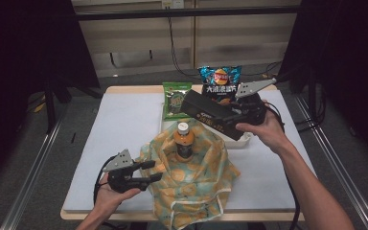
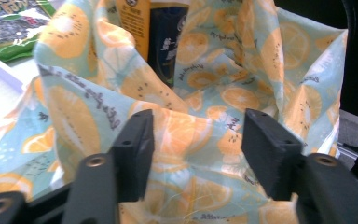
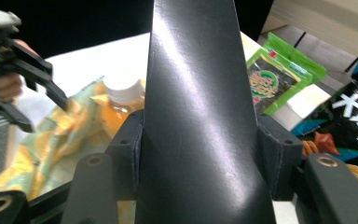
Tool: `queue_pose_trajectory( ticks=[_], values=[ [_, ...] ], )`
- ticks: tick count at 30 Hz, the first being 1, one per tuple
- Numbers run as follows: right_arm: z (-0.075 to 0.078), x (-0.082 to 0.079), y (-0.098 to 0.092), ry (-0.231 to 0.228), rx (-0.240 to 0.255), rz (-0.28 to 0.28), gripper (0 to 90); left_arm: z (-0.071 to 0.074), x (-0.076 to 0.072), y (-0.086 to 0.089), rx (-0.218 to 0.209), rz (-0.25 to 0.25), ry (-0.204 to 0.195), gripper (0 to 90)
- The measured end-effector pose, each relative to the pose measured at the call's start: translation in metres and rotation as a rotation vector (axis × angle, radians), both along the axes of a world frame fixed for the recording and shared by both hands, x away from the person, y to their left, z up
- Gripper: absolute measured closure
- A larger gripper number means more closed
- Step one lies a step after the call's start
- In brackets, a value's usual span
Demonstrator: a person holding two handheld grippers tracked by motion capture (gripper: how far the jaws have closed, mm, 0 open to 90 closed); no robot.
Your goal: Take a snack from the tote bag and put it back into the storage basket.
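While your left gripper (image 1: 155,171) waits near left, jaws spread at bag (image 1: 191,179) rim, clamping nothing, bottle (image 1: 184,142) stands inside; right gripper (image 1: 237,120) pinches black box (image 1: 211,113), long axis running left-right, above-right of bag mouth.

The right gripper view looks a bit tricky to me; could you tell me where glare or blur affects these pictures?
Right gripper view: pale sheen streaks down the black box; the chip bag behind is soft. Left gripper view: the jaws are blurred, the fabric bag sharper. High view: dark surroundings, table evenly lit.
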State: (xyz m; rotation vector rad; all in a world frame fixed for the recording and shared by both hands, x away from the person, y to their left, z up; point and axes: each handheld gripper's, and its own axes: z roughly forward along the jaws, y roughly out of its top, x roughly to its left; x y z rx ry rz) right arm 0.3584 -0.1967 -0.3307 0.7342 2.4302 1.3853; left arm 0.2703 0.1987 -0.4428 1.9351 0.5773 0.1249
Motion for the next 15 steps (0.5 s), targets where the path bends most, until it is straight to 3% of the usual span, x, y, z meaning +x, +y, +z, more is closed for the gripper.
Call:
queue_pose_trajectory(
  ticks=[8,15],
  values=[
    [-0.016,0.017,-0.005,0.014,-0.017,-0.029,43.4,0.003,-0.001,0.011,-0.016,0.049,-0.003,27.2],
    [-0.023,0.026,-0.009,0.028,-0.02,-0.052,43.5,-0.003,-0.005,0.031,0.007,0.086,0.013,23.5]
  ],
)
